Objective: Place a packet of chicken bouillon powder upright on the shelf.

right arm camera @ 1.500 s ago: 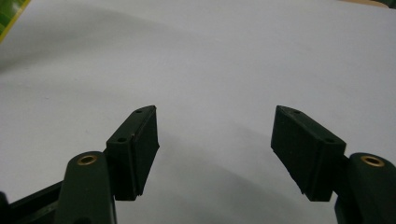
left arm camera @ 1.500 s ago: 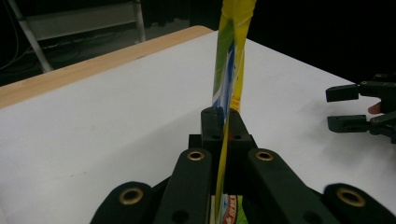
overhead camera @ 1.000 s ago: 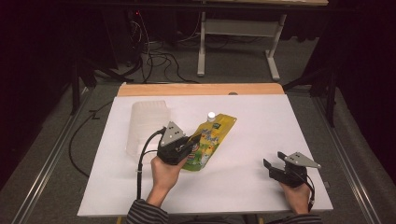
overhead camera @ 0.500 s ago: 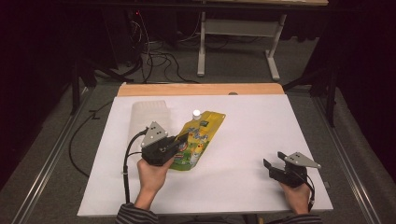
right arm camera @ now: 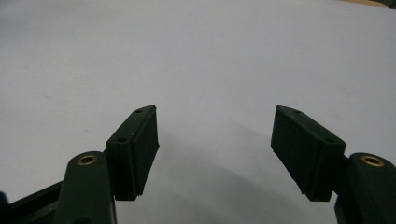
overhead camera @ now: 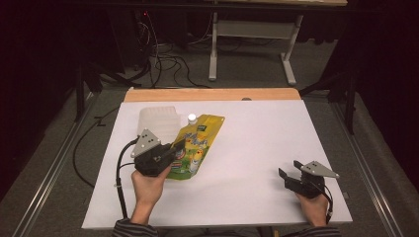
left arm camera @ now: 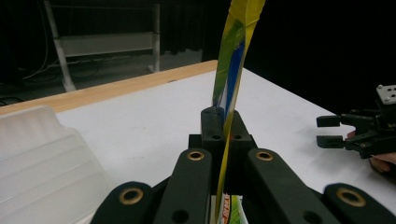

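The left gripper (overhead camera: 175,148) is clamped on the near end of a yellow-green pouch (overhead camera: 200,138); in the left gripper view the pouch (left arm camera: 232,70) runs edge-on up between the closed black jaws, and its top is cut off by the frame. From the high view the pouch lies slanted on the white table (overhead camera: 257,148), its white cap (overhead camera: 191,118) pointing toward the far edge. Its lower corner is hidden under the gripper body, so whether that end is lifted off the surface is hard to judge, though it seems slightly raised. Just to the left of the pouch sits a translucent plastic tray (overhead camera: 157,118), touching or nearly touching it; its ribbed side fills the lower left of the left gripper view (left arm camera: 42,158).

The right gripper (overhead camera: 288,176) rests low near the table's near right corner, jaws spread wide with nothing between them; the right gripper view shows bare white surface (right arm camera: 196,56) ahead of the pads (right arm camera: 140,149).

Between the two grippers the tabletop is open, as is the whole right half up to the wooden strip (overhead camera: 212,94) along the far edge. The person's sleeves are cut off at the bottom.
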### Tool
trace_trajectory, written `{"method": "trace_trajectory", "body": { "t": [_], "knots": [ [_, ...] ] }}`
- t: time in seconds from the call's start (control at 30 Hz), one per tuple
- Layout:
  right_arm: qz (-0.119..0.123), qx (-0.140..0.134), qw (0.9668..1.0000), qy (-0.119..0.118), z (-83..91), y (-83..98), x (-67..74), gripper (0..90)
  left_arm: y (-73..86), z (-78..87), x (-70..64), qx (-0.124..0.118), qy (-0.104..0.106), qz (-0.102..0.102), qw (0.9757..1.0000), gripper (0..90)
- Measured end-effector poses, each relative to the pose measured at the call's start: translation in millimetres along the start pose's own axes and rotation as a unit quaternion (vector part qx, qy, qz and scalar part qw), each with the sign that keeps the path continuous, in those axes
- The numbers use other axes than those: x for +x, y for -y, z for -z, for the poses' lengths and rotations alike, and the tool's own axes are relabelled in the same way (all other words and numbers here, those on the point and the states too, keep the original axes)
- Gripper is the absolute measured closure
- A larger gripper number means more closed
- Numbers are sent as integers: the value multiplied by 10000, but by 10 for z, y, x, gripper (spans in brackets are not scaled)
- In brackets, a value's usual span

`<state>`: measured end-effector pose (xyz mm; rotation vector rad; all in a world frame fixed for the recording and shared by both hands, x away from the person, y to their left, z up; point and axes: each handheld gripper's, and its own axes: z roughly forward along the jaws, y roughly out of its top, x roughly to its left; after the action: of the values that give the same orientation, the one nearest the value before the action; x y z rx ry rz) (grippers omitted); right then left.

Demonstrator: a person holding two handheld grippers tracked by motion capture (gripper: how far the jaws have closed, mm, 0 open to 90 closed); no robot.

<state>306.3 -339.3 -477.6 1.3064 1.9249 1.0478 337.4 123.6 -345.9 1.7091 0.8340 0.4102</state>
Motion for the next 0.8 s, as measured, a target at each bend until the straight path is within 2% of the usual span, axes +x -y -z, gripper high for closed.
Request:
{"method": "trace_trajectory", "body": {
  "t": [0.2, 0.43, 0.8],
  "knots": [
    [-43, -5, 10000, -1, 1, 1, 1, 325, -4, 83, 71, -70, -101, 69, 9999, 900],
    [-21, -15, 10000, 12, 3, 2, -1, 325, -21, 230, 185, -197, -325, 141, 9992, 900],
    [2, -19, 10000, 13, 4, 2, 1, 325, -63, 377, 284, -347, -606, 127, 9975, 900]
  ]
}}
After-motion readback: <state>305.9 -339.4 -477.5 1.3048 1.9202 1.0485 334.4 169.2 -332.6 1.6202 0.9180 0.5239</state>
